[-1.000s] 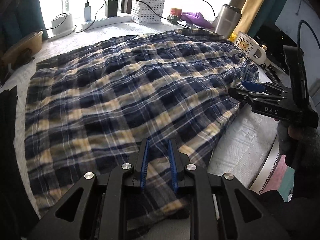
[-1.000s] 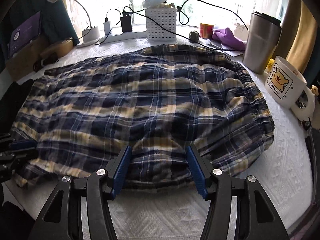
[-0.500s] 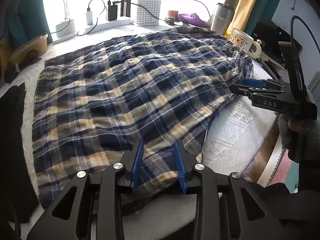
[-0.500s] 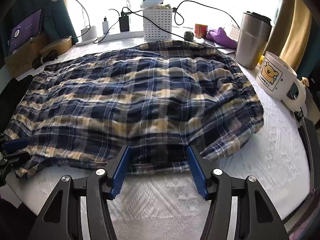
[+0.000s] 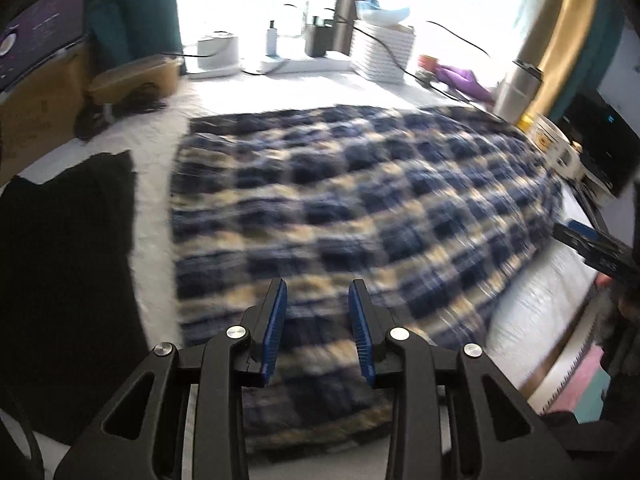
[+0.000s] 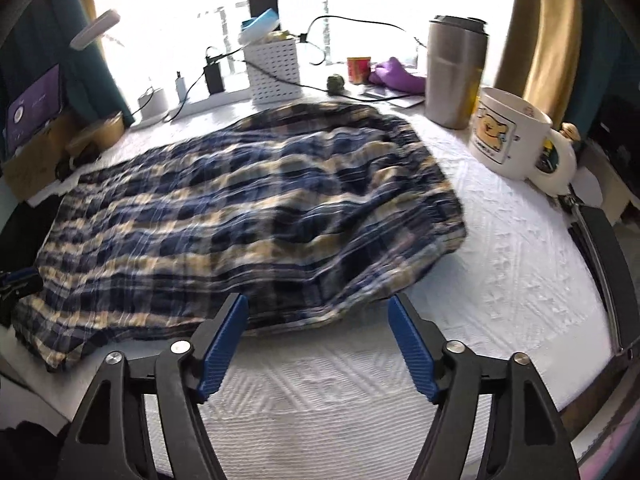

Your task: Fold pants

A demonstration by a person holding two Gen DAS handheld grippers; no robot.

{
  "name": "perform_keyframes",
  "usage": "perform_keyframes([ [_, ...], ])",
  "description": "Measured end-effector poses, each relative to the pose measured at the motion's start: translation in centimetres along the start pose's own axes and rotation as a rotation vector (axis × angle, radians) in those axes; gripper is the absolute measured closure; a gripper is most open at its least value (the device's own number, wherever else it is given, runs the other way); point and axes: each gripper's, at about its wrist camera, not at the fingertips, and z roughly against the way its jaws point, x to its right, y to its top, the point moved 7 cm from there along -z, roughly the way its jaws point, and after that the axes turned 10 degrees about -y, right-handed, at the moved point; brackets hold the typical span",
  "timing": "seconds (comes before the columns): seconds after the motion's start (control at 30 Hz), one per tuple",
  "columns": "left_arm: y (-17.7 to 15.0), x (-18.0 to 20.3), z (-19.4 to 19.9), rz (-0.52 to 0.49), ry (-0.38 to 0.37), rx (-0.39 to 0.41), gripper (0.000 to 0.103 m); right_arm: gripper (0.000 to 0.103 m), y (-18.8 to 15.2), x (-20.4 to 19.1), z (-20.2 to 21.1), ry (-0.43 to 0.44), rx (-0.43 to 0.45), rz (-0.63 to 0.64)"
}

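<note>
Blue and cream plaid pants (image 5: pixel 344 216) lie spread flat on a white textured cloth (image 6: pixel 520 264); they also show in the right wrist view (image 6: pixel 240 216). My left gripper (image 5: pixel 318 320) is open and empty, hovering over the pants' near edge. My right gripper (image 6: pixel 318 340) is open and empty, just in front of the pants' near hem, over the white cloth. The right gripper also shows at the right edge of the left wrist view (image 5: pixel 592 244). The left gripper's tip shows at the far left of the right wrist view (image 6: pixel 18 284).
A black garment (image 5: pixel 64 280) lies left of the pants. A bear mug (image 6: pixel 508 136) and steel tumbler (image 6: pixel 456 72) stand at the right. A white basket (image 6: pixel 276 68), chargers and cables line the window sill behind. A cardboard box (image 5: pixel 36 108) stands at the far left.
Both grippers have pulled back from the pants and risen. The left jaws have opened wider and let go of the cloth edge. The right gripper stays open, now clear of the hem.
</note>
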Motion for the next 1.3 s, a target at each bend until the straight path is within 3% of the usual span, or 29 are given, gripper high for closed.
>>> perform_keyframes([
  [0.27, 1.0, -2.5, 0.2, 0.031, 0.063, 0.009, 0.072, 0.014, 0.0, 1.7, -0.7, 0.011, -0.020, -0.069],
  [0.5, 1.6, -3.7, 0.0, 0.045, 0.093, 0.014, 0.072, 0.012, -0.5, 2.1, -1.8, 0.082, -0.058, -0.159],
  [0.87, 2.3, -5.4, -0.4, 0.090, 0.124, 0.013, 0.072, 0.010, 1.9, 2.6, -3.5, 0.145, -0.056, -0.225],
  [1.3, 3.3, -7.3, -1.9, 0.117, 0.146, 0.003, 0.072, 0.009, 4.4, 2.3, -5.8, 0.139, -0.053, -0.231],
])
